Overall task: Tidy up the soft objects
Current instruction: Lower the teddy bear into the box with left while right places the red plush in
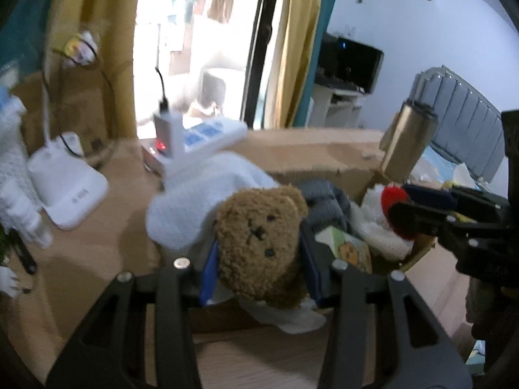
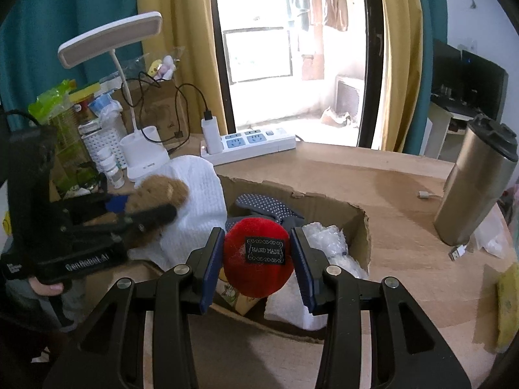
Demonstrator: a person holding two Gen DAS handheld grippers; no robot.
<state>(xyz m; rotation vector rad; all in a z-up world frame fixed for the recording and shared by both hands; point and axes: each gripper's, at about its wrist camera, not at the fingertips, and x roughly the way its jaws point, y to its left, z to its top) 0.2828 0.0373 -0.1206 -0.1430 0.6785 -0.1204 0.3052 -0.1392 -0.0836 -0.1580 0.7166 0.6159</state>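
Clearly we have a soft thing in each hand. Our left gripper (image 1: 258, 253) is closed around the head of a brown teddy bear (image 1: 259, 243), its blue pads pressing into the plush from both sides, and the bear hangs over the near edge of the cardboard box (image 2: 324, 201), beside a white towel (image 2: 198, 188) draped over the box's left wall. Our right gripper (image 2: 258, 256) is closed on a red felt ball (image 2: 256, 256) with a "HAND MADE" label, held above the box's contents: a dotted grey glove (image 2: 262, 202) and some white stuffing.

Both toys look light and squashy, so we judge that they will give under the pads rather than slip, and neither seems breakable. The bear's head is the fullest part and a sound place to hold; its body would likely dangle. The ball is best gripped across its middle, as now, since a hold off-centre could squeeze it out.
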